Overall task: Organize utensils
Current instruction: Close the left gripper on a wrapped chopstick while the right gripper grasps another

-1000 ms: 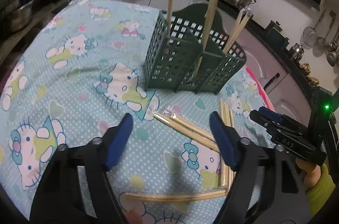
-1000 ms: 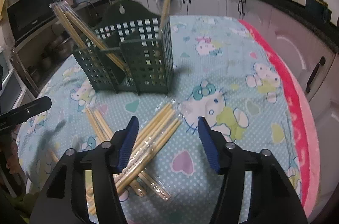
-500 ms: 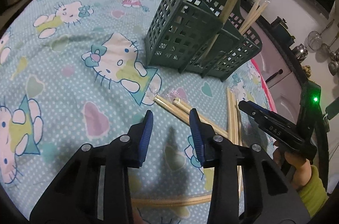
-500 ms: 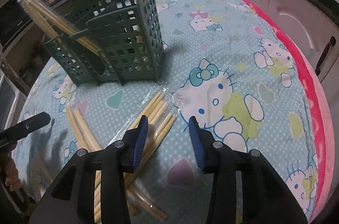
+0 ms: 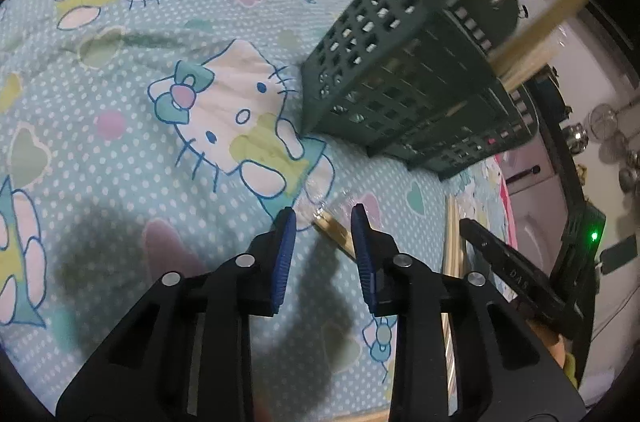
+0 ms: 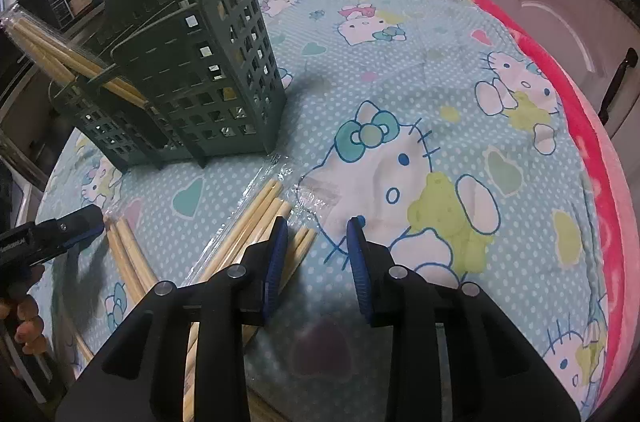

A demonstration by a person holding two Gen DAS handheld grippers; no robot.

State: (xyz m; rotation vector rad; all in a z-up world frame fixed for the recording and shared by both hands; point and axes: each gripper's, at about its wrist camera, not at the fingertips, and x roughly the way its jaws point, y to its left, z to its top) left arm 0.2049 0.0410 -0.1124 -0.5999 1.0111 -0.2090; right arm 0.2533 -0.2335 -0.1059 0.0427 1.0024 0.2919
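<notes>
- Two hand-held grippers work here: the left hand-held gripper (image 5: 323, 218) sits low at the centre of its view, jaws just narrowed to a small gap, nothing pinched; the plastic-wrapped tip of a chopstick pair (image 5: 334, 228) lies on the cloth just beyond and between its blue pads (image 5: 285, 254)
- The right hand-held gripper (image 6: 316, 228) is likewise part closed after narrowing, and empty; the wrapped chopsticks (image 6: 256, 222) lie just left of its left pad, spreading toward the lower left of the frame
- More loose chopsticks (image 6: 128, 254) lie at the left edge, near the other gripper's tip
- The green slotted holder (image 6: 192, 70) stands upright in the upper left on the table's cartoon-cat cloth (image 6: 420, 150); several chopsticks (image 6: 60, 54) already lean out of it
- Handling, as I judge it: the sticks are light, stiff and thin, so they roll; the clear wrapper looks slick and crinkly, and a pinch on film alone may slip
- Best hold appears to be across the wood near the middle of a pair, pads square to the length; a grip close to the tip would let the far end droop and swing
</notes>
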